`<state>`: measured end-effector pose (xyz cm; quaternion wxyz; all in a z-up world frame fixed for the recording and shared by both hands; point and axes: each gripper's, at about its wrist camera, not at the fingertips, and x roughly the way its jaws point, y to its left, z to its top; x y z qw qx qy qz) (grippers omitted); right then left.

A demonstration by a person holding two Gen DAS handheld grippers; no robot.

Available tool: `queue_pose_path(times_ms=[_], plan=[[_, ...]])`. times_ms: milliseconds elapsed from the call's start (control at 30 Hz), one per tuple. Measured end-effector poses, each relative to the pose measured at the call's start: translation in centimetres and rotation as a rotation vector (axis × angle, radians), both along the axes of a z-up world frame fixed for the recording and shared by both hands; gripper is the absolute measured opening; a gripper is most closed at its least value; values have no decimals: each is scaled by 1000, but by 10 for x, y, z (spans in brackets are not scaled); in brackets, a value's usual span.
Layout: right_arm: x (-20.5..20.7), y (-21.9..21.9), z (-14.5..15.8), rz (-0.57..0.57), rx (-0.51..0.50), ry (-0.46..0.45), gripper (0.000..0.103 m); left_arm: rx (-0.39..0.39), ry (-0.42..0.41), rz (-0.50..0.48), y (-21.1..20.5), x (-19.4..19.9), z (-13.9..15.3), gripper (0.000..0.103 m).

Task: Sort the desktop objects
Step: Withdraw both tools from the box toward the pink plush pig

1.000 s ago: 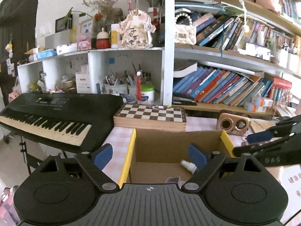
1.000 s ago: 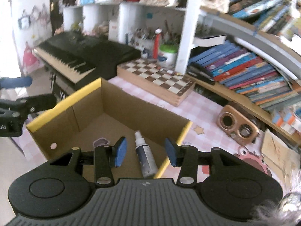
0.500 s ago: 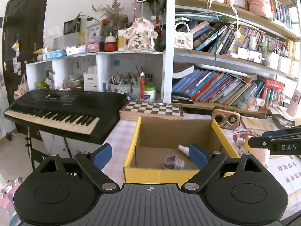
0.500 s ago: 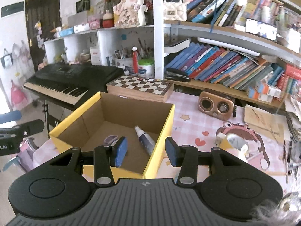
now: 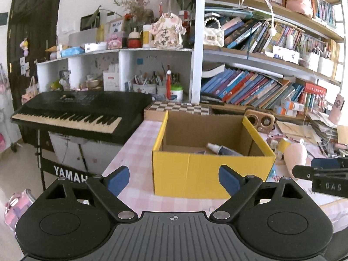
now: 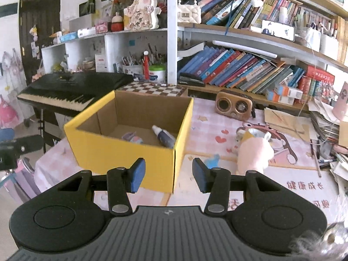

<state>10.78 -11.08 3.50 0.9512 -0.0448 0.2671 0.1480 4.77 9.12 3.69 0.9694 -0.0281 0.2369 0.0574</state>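
A yellow cardboard box (image 5: 208, 171) (image 6: 121, 150) stands on the pink checked desk. Inside it lie a small spray bottle (image 6: 163, 138) (image 5: 221, 150) and a small purple object (image 6: 132, 138). A pale pink plush toy (image 6: 253, 152) (image 5: 295, 154) sits on the desk right of the box. My left gripper (image 5: 174, 179) is open and holds nothing, pulled back in front of the box. My right gripper (image 6: 168, 174) hangs near the box's front right corner; its jaws are opening and nothing is between them.
A black keyboard (image 5: 76, 113) stands left of the desk. A chessboard box (image 6: 152, 88) and a wooden speaker (image 6: 233, 105) lie behind the box. Bookshelves (image 6: 239, 69) fill the back. Papers and pens (image 6: 322, 130) clutter the right side.
Both grippers have drawn back from over the box towards the desk's front edge, so the box's yellow front now shows. The right gripper's jaws stand slightly wider.
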Motion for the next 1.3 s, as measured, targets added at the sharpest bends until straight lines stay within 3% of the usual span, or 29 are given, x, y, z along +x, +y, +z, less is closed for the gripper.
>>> queue_pose_path(times_ms=[167,733,1300], plan=[[-22,8,-17,7,-37,3,45,24,7,-6,-7,-11,-9,92],[-62,-1,-51,-42,-16,122,47,21,115,-106,-41,-31,-40,92],[-83,-59,-61,-225,-12,168,49,13,165,-265,-93,-17,-52,92]])
